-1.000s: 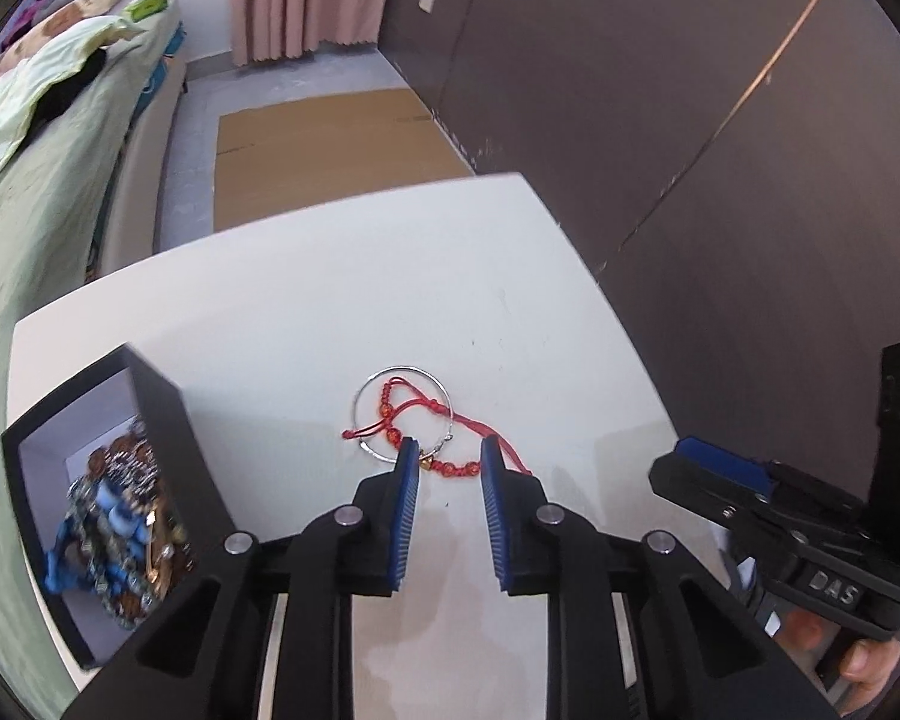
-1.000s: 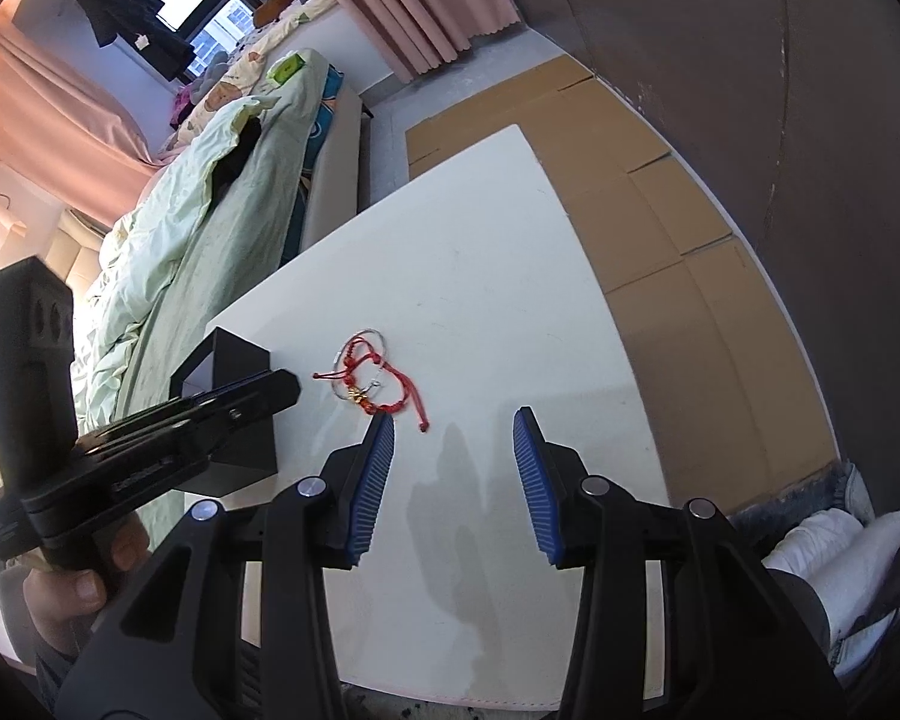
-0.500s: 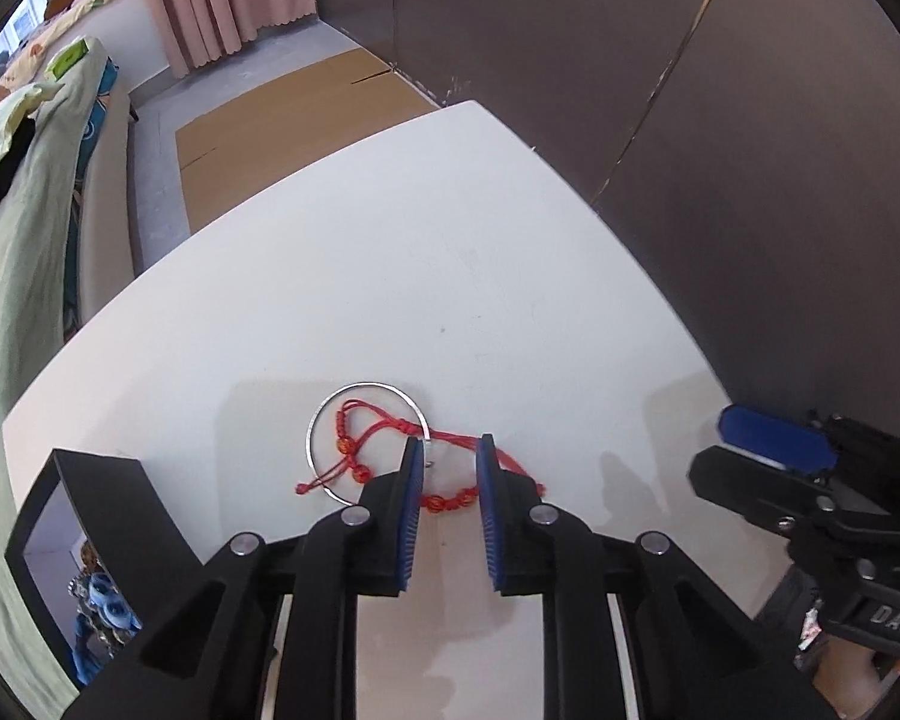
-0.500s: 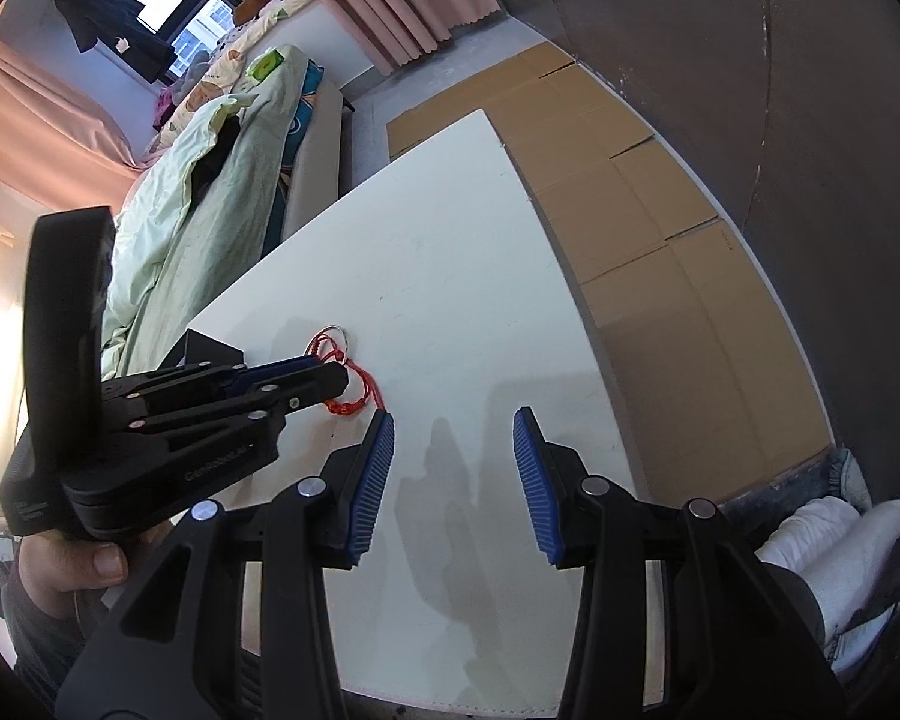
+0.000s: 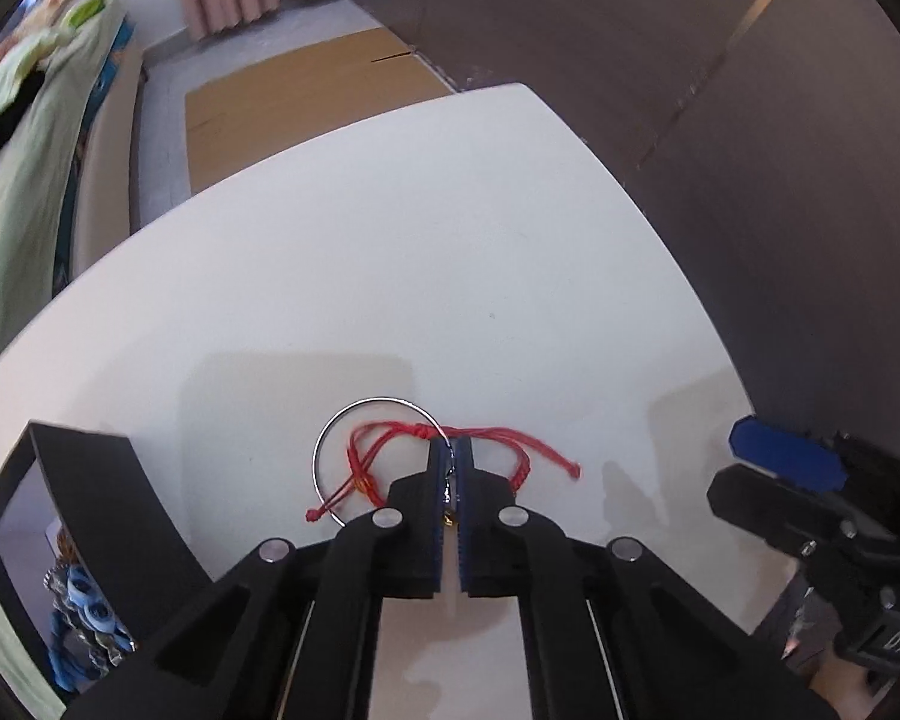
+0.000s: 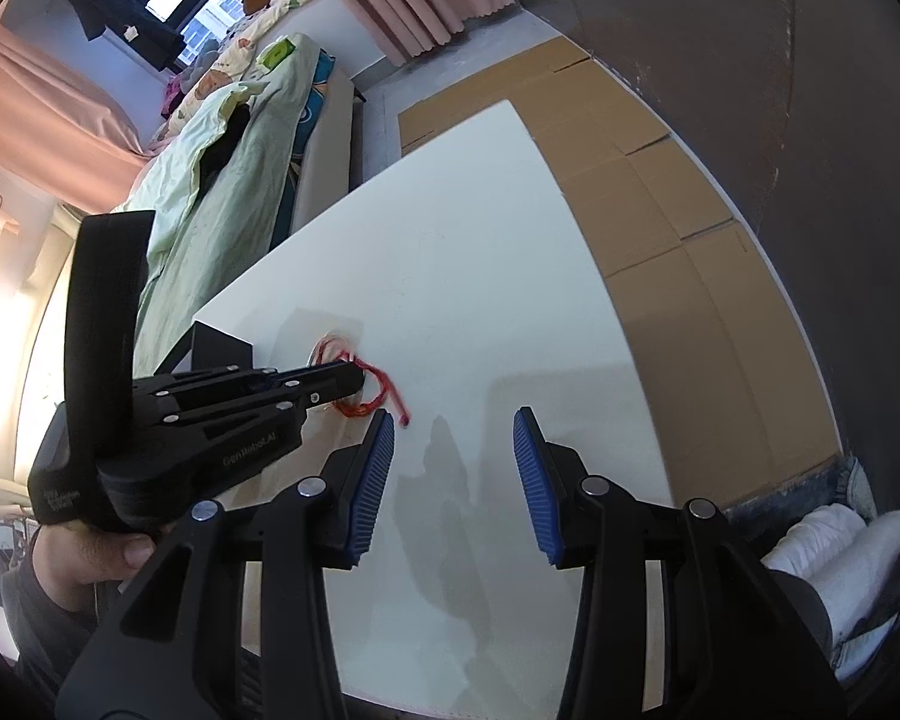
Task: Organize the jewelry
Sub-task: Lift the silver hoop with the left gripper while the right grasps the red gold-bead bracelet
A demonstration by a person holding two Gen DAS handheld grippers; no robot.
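- The left gripper [image 5: 449,468] is clamped on the red cord bracelet [image 5: 498,441], its pads pinching the cord where it crosses the silver bangle [image 5: 330,438].
- The cord runs crosswise to those pads.
- The black box [image 5: 90,480], holding more jewelry, sits just left of the bangle.
- The right gripper [image 6: 453,462] hovers nearby, spread apart and empty.
- Count: one bracelet, one bangle, one box.

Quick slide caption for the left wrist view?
Left hand-held gripper pinching red cord bracelet and thin silver ring on white table.

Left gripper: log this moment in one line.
left gripper: shut on red cord and ring | right gripper: open, idle | box: left of pile | table
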